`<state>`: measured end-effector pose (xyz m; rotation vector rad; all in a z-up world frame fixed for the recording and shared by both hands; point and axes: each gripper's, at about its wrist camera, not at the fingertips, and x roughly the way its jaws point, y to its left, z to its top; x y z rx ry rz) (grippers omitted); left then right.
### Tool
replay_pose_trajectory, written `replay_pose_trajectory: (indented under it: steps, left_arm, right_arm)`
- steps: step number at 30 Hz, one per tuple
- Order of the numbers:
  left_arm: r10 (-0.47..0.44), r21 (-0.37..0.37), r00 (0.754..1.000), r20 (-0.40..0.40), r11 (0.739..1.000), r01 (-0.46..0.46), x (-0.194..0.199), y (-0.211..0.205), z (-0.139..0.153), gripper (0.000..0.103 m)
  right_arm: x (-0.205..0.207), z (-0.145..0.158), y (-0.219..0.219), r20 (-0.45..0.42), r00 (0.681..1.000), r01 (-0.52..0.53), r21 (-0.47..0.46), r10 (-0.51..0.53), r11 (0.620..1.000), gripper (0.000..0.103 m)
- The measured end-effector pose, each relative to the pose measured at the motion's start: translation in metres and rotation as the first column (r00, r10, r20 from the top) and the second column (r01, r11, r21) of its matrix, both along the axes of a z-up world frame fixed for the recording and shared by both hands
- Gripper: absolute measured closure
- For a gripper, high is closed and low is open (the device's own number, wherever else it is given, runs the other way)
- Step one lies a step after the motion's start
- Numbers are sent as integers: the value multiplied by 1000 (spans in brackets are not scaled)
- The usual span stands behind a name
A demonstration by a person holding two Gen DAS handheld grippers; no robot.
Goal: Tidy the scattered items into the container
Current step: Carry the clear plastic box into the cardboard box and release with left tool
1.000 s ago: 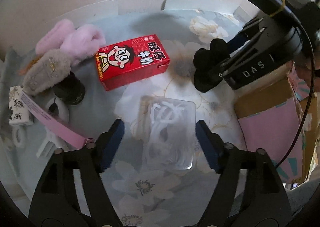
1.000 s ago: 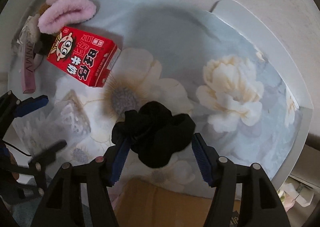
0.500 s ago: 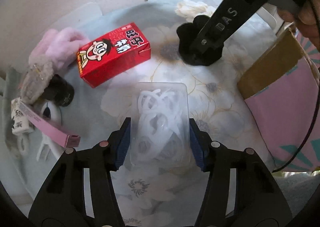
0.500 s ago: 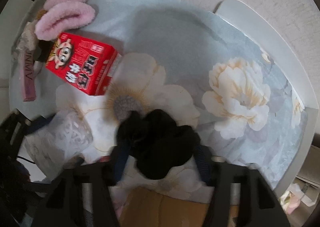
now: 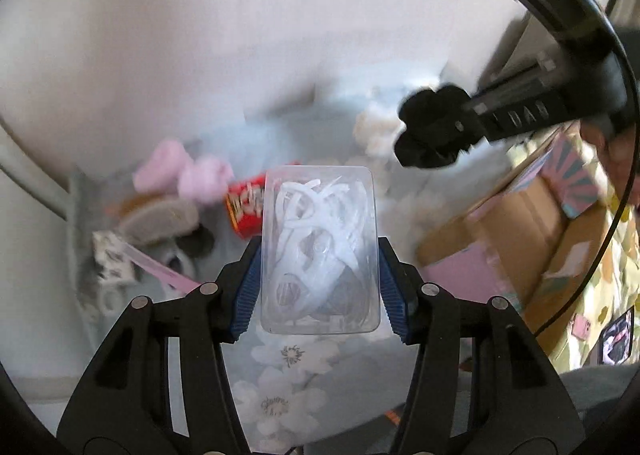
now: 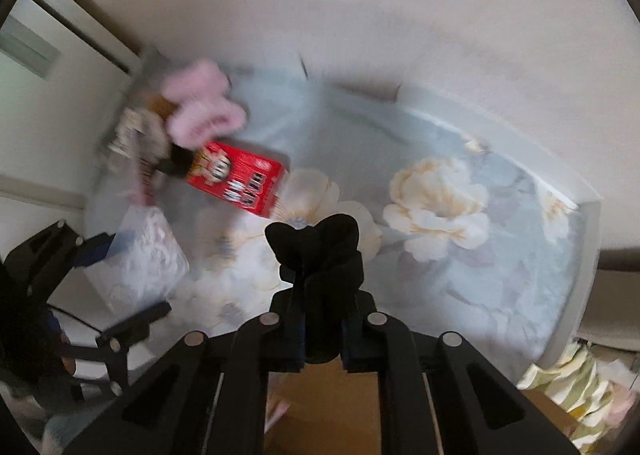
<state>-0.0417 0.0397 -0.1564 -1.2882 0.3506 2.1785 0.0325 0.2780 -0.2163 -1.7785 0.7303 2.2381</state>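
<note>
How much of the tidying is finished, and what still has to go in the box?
Nothing shows inside the cardboard box yet. In hand: the left gripper clamps the clear plastic case, and the right gripper pinches the black scrunchie, both off the table. Left on the floral cloth: the red carton, the pink fluffy thing and small bits beside it.
</note>
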Motion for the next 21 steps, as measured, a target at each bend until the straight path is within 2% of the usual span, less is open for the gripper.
replay_pose_trajectory:
  steps: [5, 8, 10, 13, 16, 19, 21]
  left_arm:
    - [-83, 40, 995, -55, 996, 85, 17, 38, 63, 52]
    - [-163, 68, 985, -55, 984, 166, 35, 73, 80, 52]
    - [-207, 84, 977, -52, 974, 210, 45, 93, 78, 52]
    - [-263, 50, 964, -38, 963, 265, 60, 128, 62, 52]
    - [-319, 34, 948, 10, 947, 319, 80, 154, 39, 52]
    - [-359, -19, 931, 56, 932, 361, 92, 180, 6, 52]
    - [-367, -50, 926, 89, 927, 372, 94, 190, -12, 52]
  right_arm:
    - [38, 55, -16, -78, 996, 50, 58, -46, 997, 92]
    - [64, 70, -23, -81, 993, 89, 80, -82, 993, 92]
    - [90, 70, -25, -69, 991, 120, 88, -114, 989, 92]
    - [122, 57, -27, -35, 986, 165, 84, -162, 983, 92]
    - [148, 31, -28, 11, 976, 214, 72, -215, 974, 92]
    - [171, -1, -32, 51, 965, 255, 52, -258, 965, 92]
    - [180, -22, -34, 70, 961, 261, 70, -266, 963, 92]
